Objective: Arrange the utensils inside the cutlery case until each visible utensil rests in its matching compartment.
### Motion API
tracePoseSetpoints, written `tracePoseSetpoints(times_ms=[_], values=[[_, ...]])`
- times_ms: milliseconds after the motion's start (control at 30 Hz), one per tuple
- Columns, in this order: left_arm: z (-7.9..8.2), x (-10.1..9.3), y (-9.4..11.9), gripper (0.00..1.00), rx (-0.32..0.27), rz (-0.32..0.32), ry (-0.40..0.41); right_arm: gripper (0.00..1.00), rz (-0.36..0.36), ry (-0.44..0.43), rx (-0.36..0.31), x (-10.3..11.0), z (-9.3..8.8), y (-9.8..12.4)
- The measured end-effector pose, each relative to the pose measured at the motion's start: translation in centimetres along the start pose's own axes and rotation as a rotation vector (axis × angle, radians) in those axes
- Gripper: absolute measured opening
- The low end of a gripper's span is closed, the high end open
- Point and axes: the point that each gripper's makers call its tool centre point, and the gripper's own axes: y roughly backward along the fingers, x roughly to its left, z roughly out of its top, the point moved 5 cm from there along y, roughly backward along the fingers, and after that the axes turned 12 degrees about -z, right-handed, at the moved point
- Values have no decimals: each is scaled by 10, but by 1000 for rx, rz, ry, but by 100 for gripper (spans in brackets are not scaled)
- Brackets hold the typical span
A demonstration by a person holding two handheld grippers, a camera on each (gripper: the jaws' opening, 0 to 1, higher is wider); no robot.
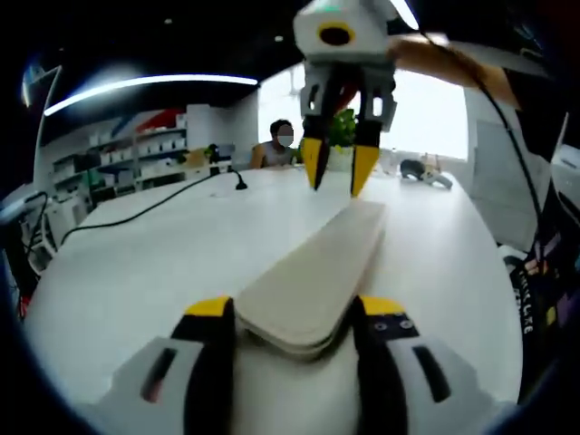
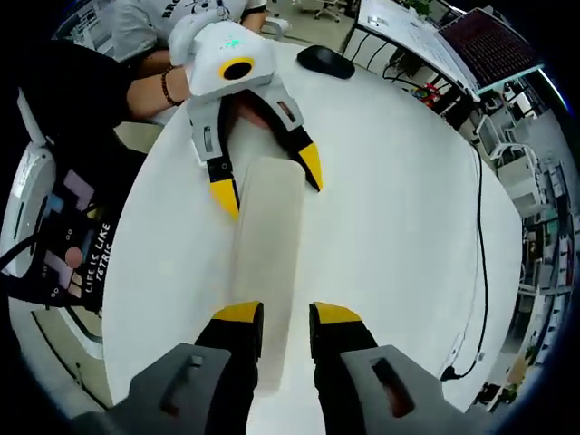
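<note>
Case [image 1: 317,272] closed on bench [image 1: 145,272]; my left tool [image 1: 294,313] straddles one end, right tool [image 2: 285,317] apart at other; I judge opening comes next.

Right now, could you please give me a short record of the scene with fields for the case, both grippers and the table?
case: long beige cutlery case, closed, lying flat on the table
left gripper: jaws open, one on each side of the case's near end
right gripper: jaws open above the case's other end, case visible between the yellow tips
table: white, round-edged
cable: black, running across the table
mouse: black, near the table's far edge in the right gripper view
utensils: none visible, case is shut
</note>
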Motion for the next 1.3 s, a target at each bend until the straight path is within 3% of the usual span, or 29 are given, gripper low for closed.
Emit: tracePoseSetpoints(times_ms=[133, 400, 467, 1000, 1300], values=[[-1, 1, 0, 56, -1, -1, 5, 20, 4, -39, 34, 3, -27, 5], [-1, 2, 0, 55, -2, -2, 8, 20, 41, -77, 87, 26, -63, 4], [-1, 5, 1, 55, -3, 27, -2, 19, 40, -98, 93, 27, -68, 3], [-2, 4, 1, 54, -4, 10, 14, 18, 100, -130, 125, 44, -76, -12], [-2, 3, 1, 54, -3, 9, 17, 18, 130, -111, 214, 42, -73, -15]])
